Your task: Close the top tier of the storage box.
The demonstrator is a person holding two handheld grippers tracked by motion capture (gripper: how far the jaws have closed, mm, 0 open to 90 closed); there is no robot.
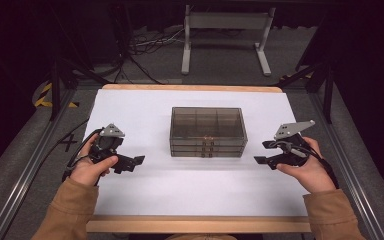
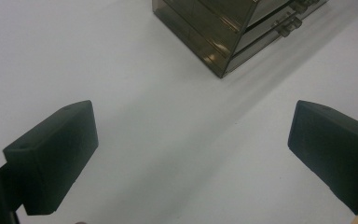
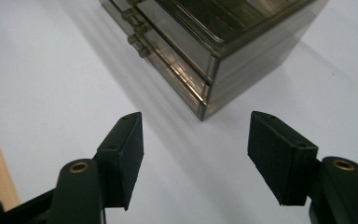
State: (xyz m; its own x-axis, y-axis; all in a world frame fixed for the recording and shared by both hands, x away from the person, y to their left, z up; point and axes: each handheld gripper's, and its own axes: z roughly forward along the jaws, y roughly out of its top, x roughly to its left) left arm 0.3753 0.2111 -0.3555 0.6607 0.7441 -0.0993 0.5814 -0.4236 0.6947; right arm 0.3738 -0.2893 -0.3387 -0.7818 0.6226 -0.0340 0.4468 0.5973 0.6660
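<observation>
A smoky clear drawer box (image 1: 207, 131) with three stacked drawers stands in the middle of the white table top (image 1: 190, 185), its small handles facing the person. My left gripper (image 1: 130, 162) hovers left of the box, held in a hand, jaws wide apart with nothing between them. In the left gripper view the left gripper (image 2: 191, 116) points at the bare sheet, with the box's (image 2: 223, 32) corner ahead. My right gripper (image 1: 262, 161) sits right of the box, open and empty. In the right gripper view the right gripper (image 3: 196, 119) faces the box's (image 3: 214, 37) front right corner from a short distance.
The table's wooden edge (image 1: 195, 223) runs along the near side. Metal rails (image 1: 27, 170) flank the table on both sides. Beyond the far edge, a white stand (image 1: 225, 30) and loose cables (image 1: 145, 47) lie on the grey floor.
</observation>
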